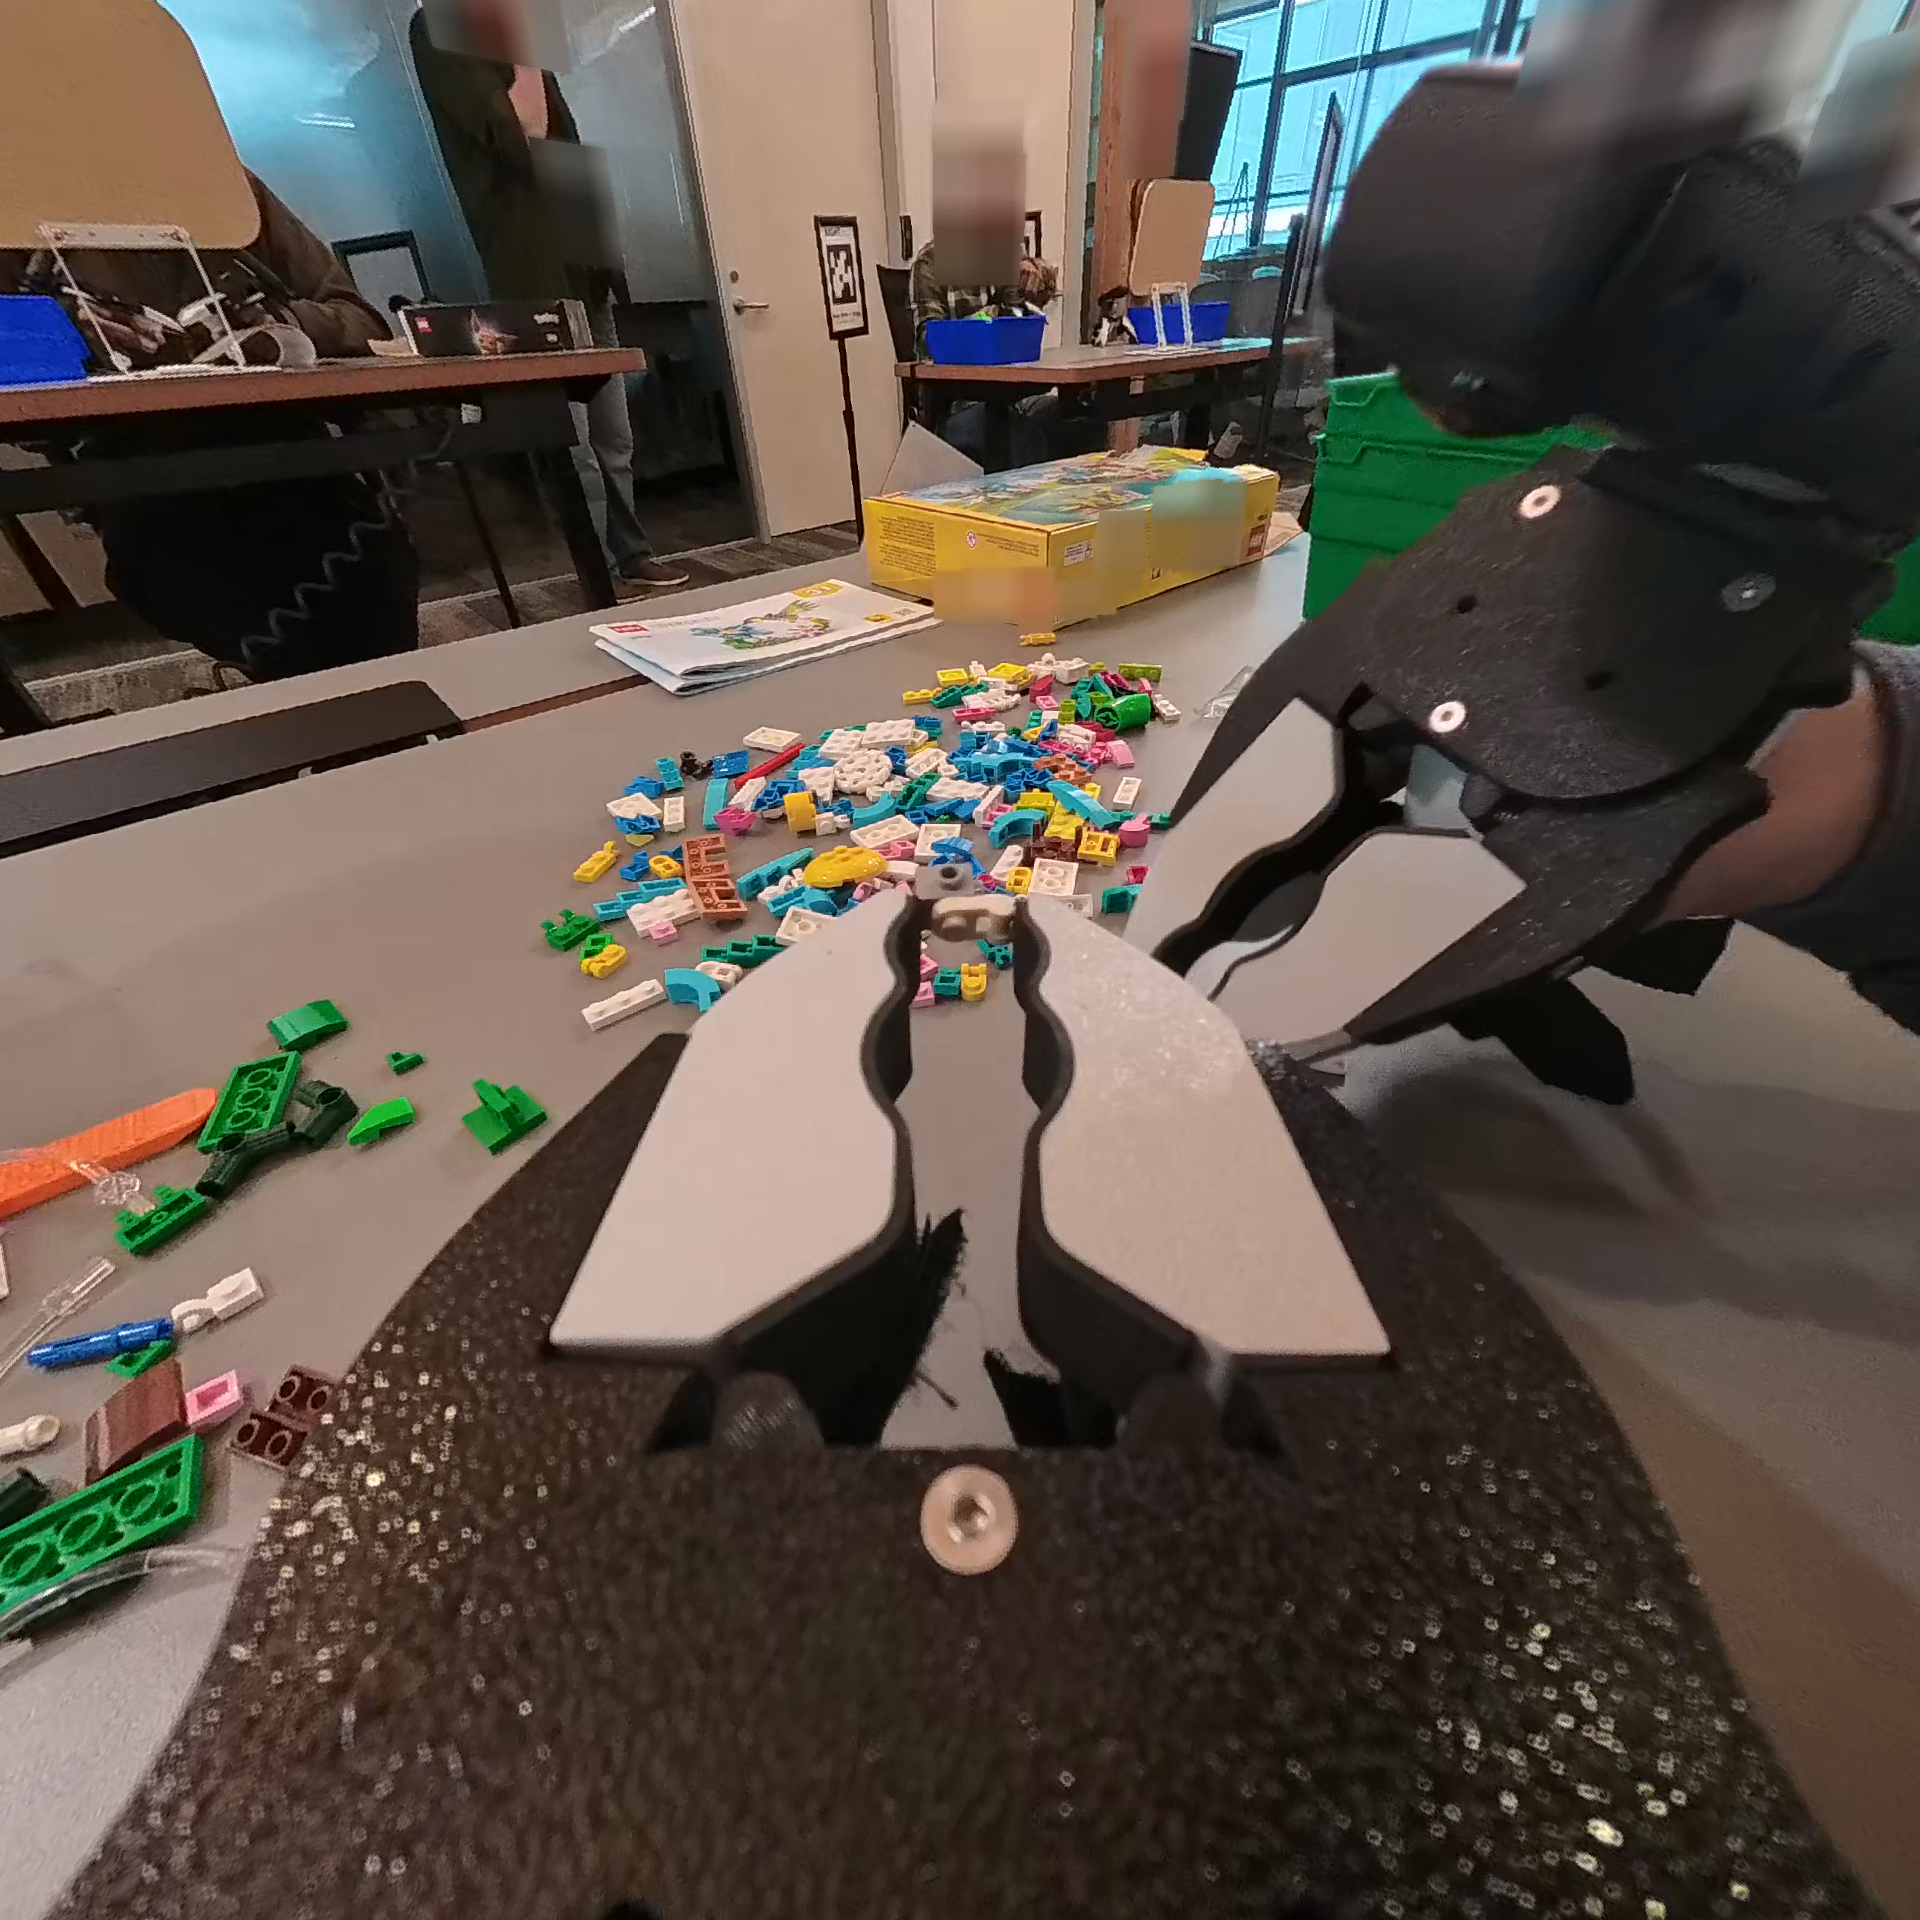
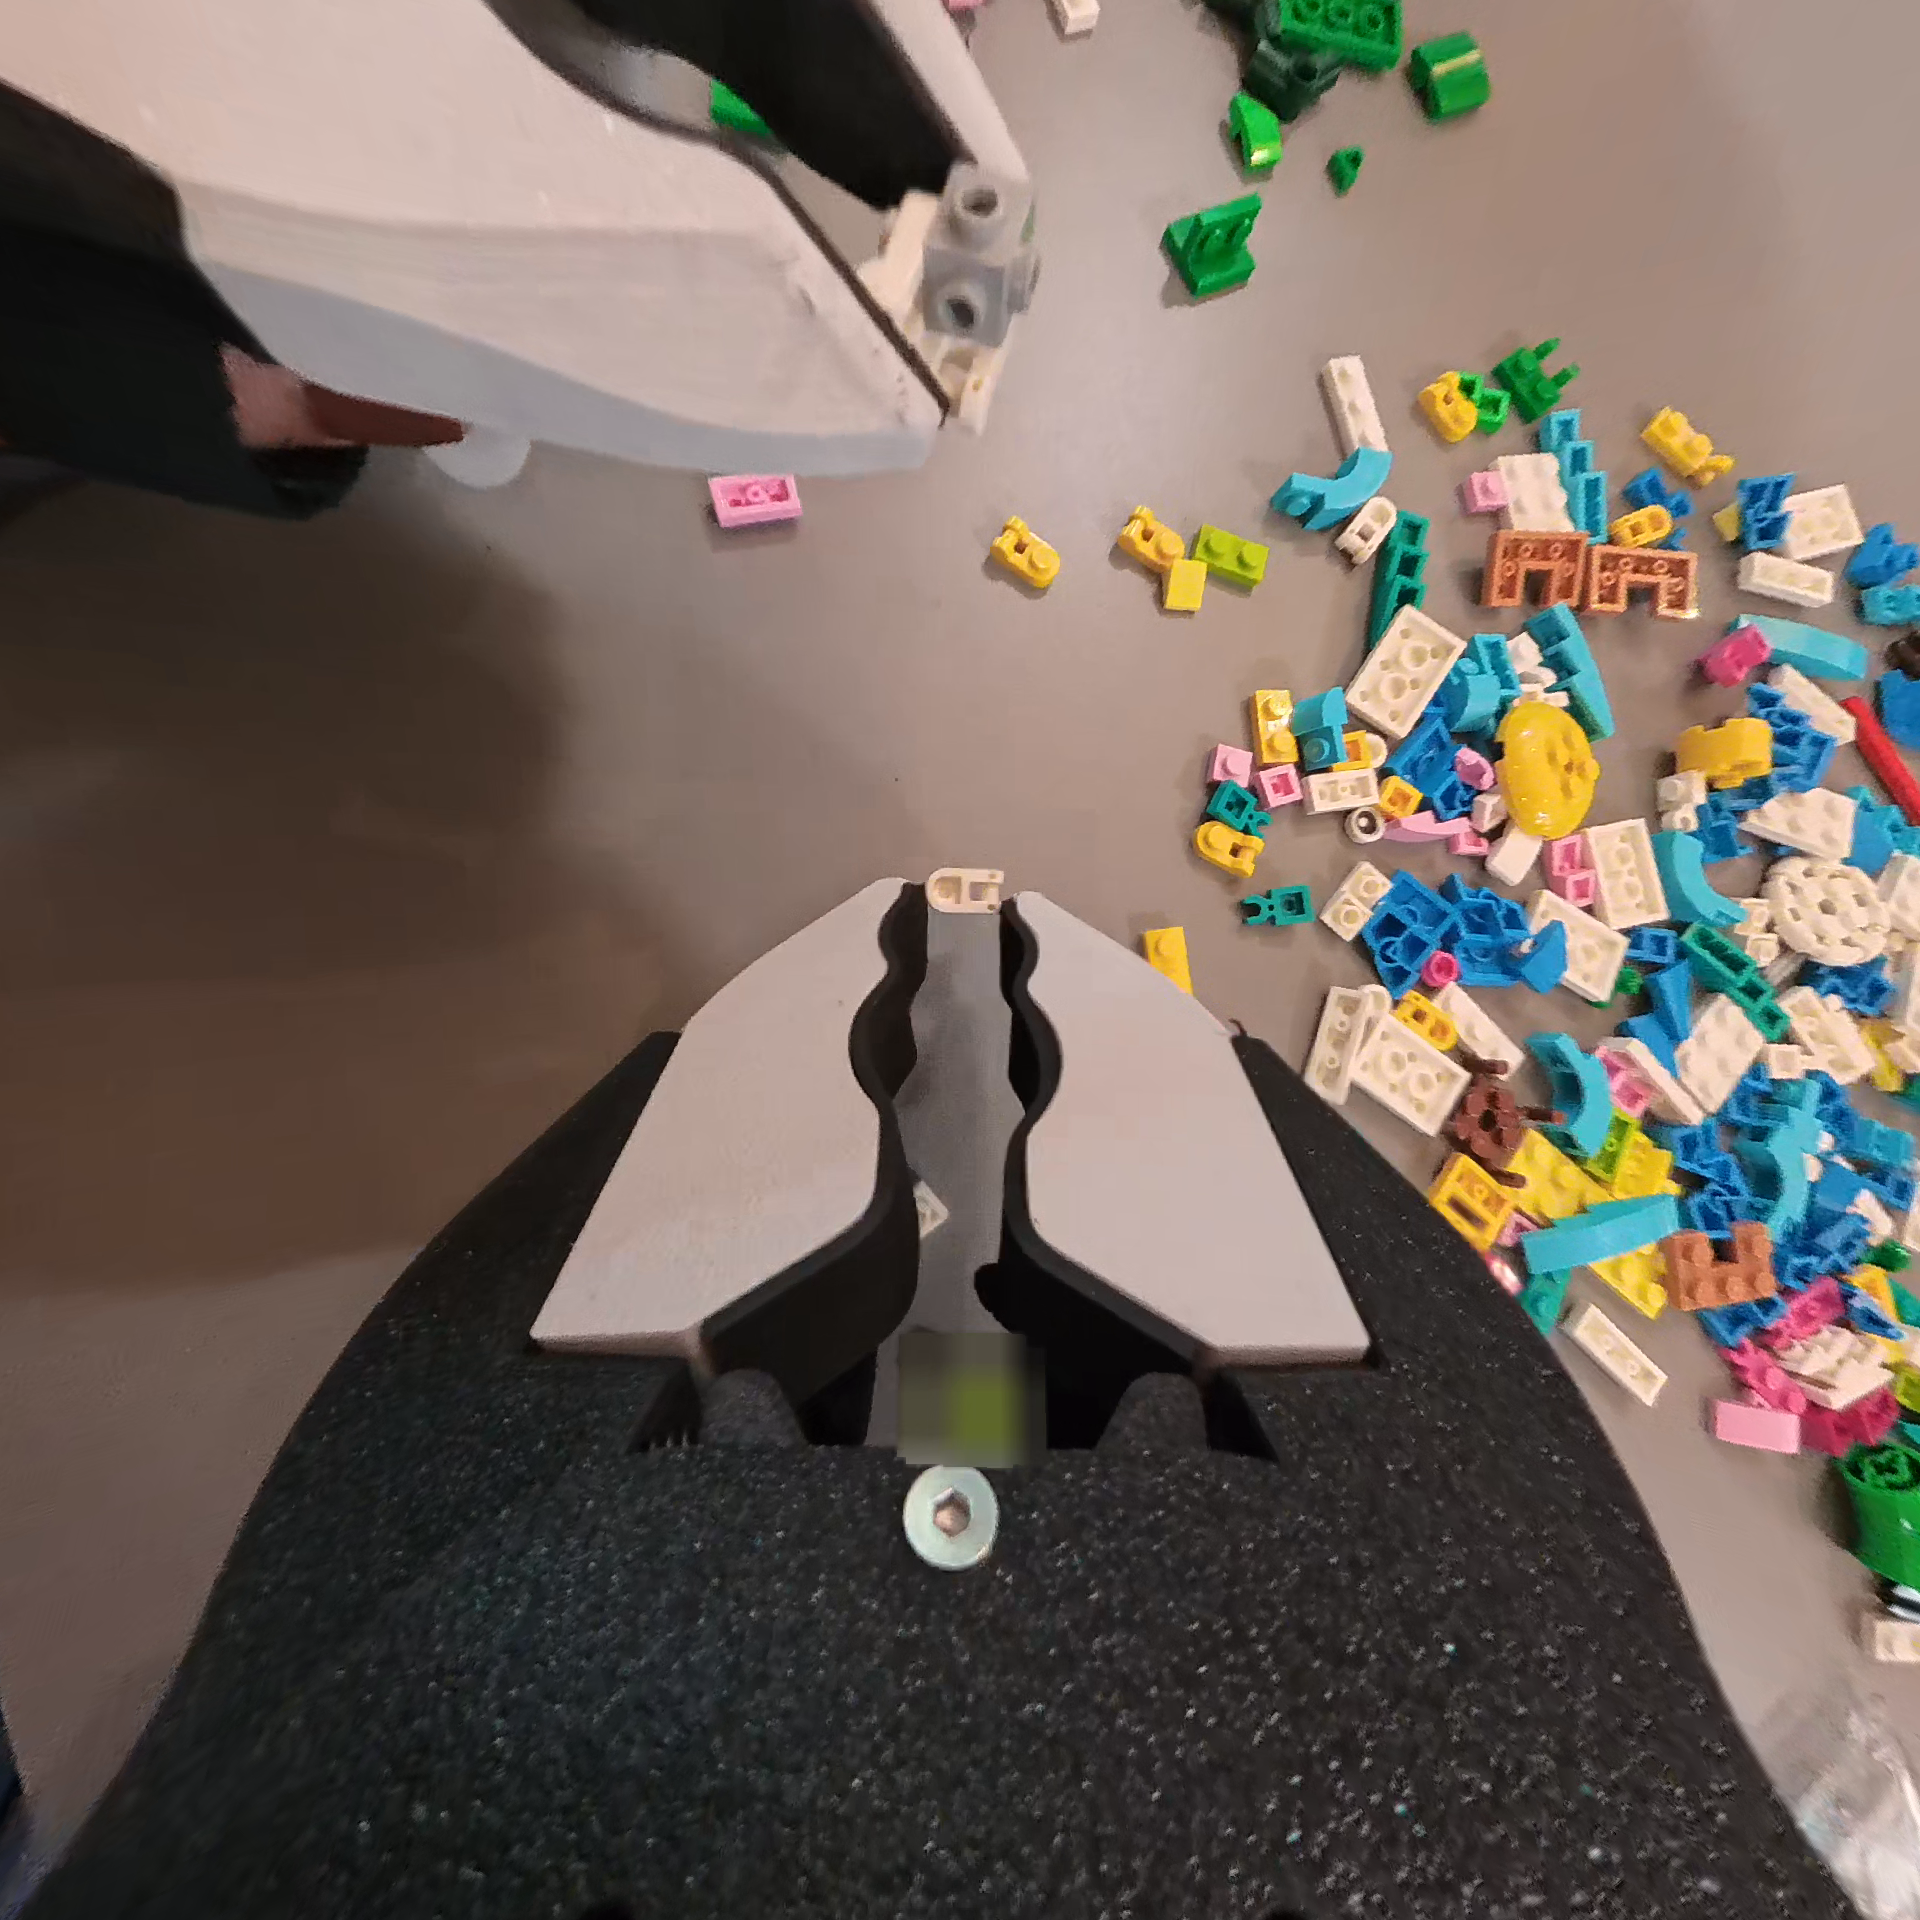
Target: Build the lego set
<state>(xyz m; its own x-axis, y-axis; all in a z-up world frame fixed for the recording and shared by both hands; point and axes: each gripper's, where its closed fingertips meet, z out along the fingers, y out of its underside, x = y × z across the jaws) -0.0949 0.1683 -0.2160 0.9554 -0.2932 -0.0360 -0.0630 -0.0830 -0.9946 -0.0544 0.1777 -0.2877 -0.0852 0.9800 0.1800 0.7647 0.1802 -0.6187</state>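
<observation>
My left gripper (image 1: 968, 920) is shut on a small assembly (image 1: 954, 885): a grey brick with side studs on white pieces. It is held above the grey table (image 1: 312, 914). The same assembly (image 2: 971, 265) shows at the left gripper's tips in the right wrist view, top centre. My right gripper (image 2: 966, 896) is shut on a small white clip piece (image 2: 964, 889) and hangs over bare table, below and apart from the assembly. In the left wrist view the right gripper (image 1: 1304, 1044) comes in from the right, tips down beside my left finger.
A pile of loose coloured bricks (image 1: 935, 790) lies ahead; it is on the right in the right wrist view (image 2: 1610, 935). Green pieces (image 1: 249, 1101) and an orange separator (image 1: 94, 1143) lie left. A booklet (image 1: 758, 634), yellow box (image 1: 1070, 530) and green crate (image 1: 1403, 499) stand behind. Across from one pair of fingers to the other is roughly 8 centimeters.
</observation>
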